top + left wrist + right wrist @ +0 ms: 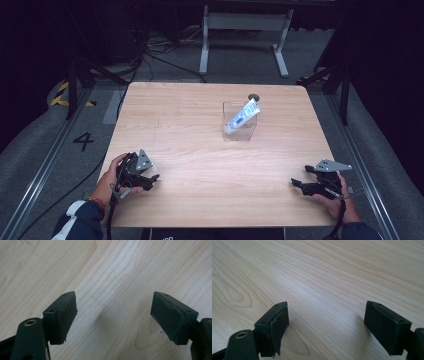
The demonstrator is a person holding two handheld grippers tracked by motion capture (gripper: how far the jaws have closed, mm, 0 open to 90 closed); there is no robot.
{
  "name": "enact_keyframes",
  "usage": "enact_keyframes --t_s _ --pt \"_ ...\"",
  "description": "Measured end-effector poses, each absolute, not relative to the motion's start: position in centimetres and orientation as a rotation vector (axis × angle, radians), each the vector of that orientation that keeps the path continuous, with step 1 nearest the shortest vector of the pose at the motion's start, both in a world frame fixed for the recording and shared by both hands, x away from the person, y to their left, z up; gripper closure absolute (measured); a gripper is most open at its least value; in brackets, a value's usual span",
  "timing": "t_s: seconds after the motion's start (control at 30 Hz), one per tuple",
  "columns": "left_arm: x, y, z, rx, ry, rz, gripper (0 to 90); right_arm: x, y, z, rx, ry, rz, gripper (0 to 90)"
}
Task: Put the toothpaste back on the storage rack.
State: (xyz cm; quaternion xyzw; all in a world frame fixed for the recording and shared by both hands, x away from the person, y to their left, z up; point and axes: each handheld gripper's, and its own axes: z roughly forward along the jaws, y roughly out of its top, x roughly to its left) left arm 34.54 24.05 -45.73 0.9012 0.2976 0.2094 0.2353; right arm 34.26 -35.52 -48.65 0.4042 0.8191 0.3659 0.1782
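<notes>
Both hand-held grippers wide-jawed, low

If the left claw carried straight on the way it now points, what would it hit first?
Most likely the bare wooden table: the left claw is open, angled down at the tabletop, nothing between its jaws.

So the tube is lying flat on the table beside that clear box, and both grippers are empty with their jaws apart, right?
Not quite. The high view shows the tube standing slanted inside the clear box, its top poking over the rim, not flat on the table. The rest holds: left gripper and right gripper are empty, jaws apart.
</notes>
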Motion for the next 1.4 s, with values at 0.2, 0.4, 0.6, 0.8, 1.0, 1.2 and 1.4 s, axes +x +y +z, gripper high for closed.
enact_keyframes --t_s 0.2,0.4,0.6,0.8,1.0,1.2,1.4 --pt "33.3 25.5 -46.3 2.424 0.847 0.561 22.0 34.3 -35.5 -48.7 1.144 2.317 1.035 20.3" --pt "32.2 27.7 -47.2 2.313 0.946 0.463 21.8 34.3 -35.5 -48.7 1.145 2.317 1.036 20.2" --pt "31.6 29.8 -48.1 2.184 1.02 0.421 20.0 34.3 -35.5 -48.6 1.144 2.318 1.035 20.3" --pt "31.3 30.2 -48.2 2.162 1.087 0.442 16.5 34.3 -35.5 -48.7 1.144 2.318 1.035 20.3" --pt "31.4 30.1 -48.2 2.159 1.092 0.432 15.7 34.2 -35.5 -48.6 1.145 2.315 1.037 20.3" --pt "31.5 30.2 -48.2 2.17 1.087 0.431 14.6 34.3 -35.5 -48.7 1.144 2.318 1.035 20.3" --pt "31.5 30.1 -48.2 2.165 1.097 0.432 14.4 34.3 -35.5 -48.7 1.145 2.318 1.035 20.2"
